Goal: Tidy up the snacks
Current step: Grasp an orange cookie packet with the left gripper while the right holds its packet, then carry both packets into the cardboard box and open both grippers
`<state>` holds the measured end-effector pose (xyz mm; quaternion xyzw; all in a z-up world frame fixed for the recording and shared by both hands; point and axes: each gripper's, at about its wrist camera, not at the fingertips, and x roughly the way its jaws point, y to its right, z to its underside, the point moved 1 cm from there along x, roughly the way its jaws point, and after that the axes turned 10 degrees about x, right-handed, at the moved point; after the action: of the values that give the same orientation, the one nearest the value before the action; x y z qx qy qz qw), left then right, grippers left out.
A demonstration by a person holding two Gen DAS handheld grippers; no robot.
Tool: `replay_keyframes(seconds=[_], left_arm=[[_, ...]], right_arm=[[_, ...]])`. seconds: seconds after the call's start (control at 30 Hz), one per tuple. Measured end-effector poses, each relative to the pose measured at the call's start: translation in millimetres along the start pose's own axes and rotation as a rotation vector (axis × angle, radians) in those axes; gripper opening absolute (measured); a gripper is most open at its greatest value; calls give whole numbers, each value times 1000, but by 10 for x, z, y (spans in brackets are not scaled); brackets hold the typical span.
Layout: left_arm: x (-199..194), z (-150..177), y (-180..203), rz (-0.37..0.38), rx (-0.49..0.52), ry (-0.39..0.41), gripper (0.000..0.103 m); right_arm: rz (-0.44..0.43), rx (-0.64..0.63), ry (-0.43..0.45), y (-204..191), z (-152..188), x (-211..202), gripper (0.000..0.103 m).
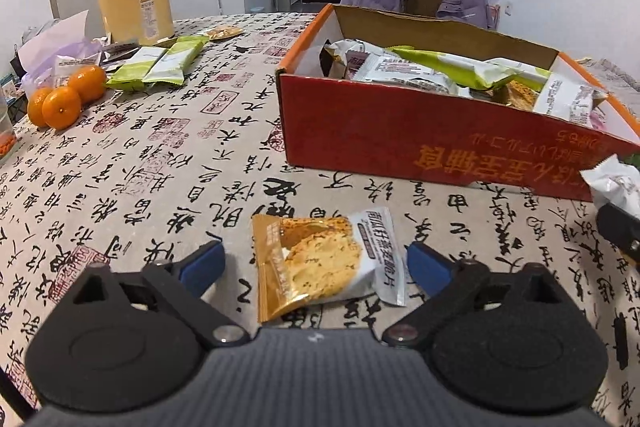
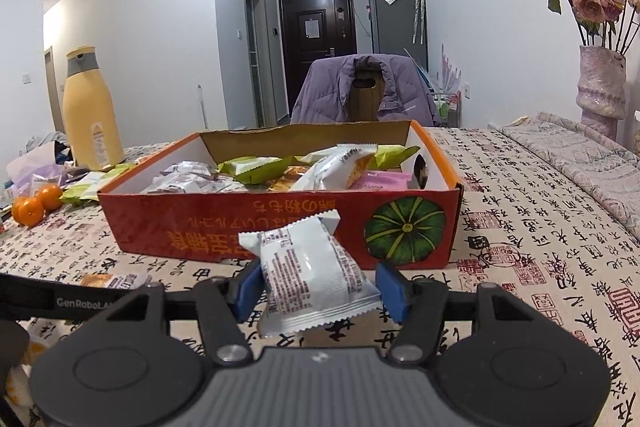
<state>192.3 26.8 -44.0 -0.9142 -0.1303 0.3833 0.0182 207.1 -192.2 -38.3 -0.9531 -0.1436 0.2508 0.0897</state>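
Red cardboard box [image 2: 256,227] mid-tabletop, collecting snacks. Right tongs [image 2: 318,287] closed on white snack pack [image 2: 312,275], held near box front wall (likely for drop-in). Left tongs [image 1: 314,269] open, straddling gold cracker pack [image 1: 320,263] flat on tabletop, ready to pinch.

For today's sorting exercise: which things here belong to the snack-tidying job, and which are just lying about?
Part of the job:
red box
gold cracker packet
white snack packet
green packets
left gripper
right gripper

Lying about:
tangerines
yellow flask
purple jacket
vase of roses
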Motion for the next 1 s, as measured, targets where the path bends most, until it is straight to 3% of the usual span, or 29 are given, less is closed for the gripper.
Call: replay_keyframes(seconds=[0.3, 0.53, 1.0], left_arm=[[-92, 33, 8, 15, 17, 40, 63], [-111, 60, -13, 12, 25, 63, 56], [-306, 122, -67, 49, 35, 122, 54]], right_arm=[[-4, -1, 1, -7, 3, -3, 60], [-5, -1, 1, -9, 4, -5, 60], [-9, -5, 12, -19, 13, -24, 60]])
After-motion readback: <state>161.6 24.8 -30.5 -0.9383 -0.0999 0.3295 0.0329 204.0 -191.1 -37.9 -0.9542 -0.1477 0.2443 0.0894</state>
